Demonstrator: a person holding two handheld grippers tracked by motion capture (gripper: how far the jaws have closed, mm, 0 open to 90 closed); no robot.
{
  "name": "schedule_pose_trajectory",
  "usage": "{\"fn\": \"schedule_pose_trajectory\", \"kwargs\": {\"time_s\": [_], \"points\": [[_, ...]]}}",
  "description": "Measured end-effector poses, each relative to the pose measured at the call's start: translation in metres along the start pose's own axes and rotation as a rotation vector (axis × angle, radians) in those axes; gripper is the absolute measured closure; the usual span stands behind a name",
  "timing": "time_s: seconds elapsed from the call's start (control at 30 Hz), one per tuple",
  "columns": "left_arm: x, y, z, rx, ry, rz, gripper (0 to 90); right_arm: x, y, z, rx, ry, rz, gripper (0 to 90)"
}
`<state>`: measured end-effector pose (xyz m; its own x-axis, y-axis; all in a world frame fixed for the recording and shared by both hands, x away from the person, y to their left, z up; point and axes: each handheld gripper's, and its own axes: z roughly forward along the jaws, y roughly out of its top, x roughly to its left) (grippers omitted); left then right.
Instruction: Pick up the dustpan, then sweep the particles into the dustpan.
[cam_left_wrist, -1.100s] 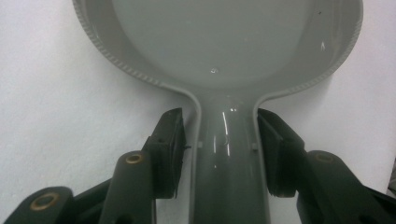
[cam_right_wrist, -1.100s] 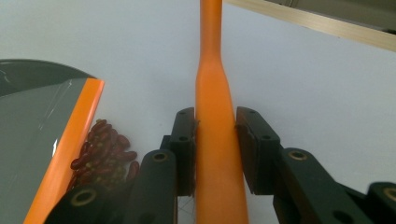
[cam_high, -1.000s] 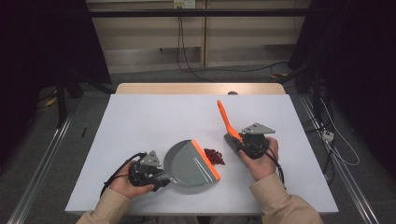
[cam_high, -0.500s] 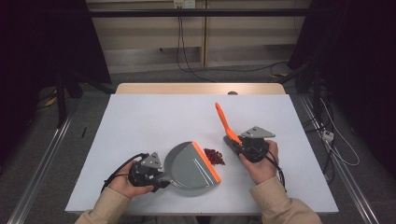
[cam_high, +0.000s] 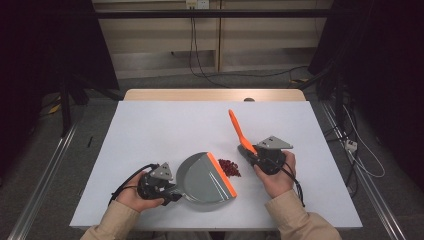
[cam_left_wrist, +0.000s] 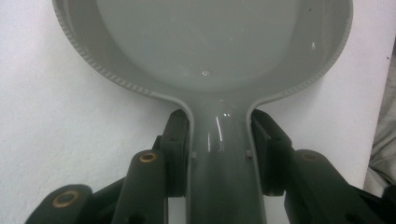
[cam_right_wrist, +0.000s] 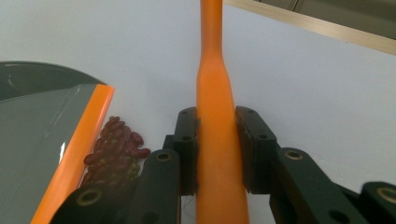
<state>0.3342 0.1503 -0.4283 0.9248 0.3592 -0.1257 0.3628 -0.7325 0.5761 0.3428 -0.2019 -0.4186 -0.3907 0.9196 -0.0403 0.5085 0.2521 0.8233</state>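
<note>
We see both forearms come in from the bottom of the high view, sleeves tan. The left gripper (cam_high: 172, 192) lies low and level, its jaws just closed and now clamped tight. The right gripper (cam_high: 248, 151) is likewise clamped shut, the hand (cam_high: 274, 176) apparently wrapped round its body, wrist angled inward.

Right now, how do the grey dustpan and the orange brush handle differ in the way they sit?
The dustpan lies flat on the table, while the brush handle slants upward. The dustpan is broad and grey with an orange lip; the brush handle is slim and all orange. The left gripper clamps the dustpan's stem, the right gripper the brush handle. Both flank the red beans.
</note>
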Motion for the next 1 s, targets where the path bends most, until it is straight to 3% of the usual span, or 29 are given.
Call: {"fn": "schedule_pose_trajectory", "kwargs": {"time_s": [0.4,1.0], "points": [[0.002,0.000,0.000,0.002,-0.001,-0.009,62.5,0.006,-0.003,0.000,-0.018,-0.004,-0.006,71.6],[0.003,0.001,0.001,-0.003,-0.006,-0.024,62.5,0.030,-0.005,0.001,-0.049,0.031,-0.029,71.2]]}}
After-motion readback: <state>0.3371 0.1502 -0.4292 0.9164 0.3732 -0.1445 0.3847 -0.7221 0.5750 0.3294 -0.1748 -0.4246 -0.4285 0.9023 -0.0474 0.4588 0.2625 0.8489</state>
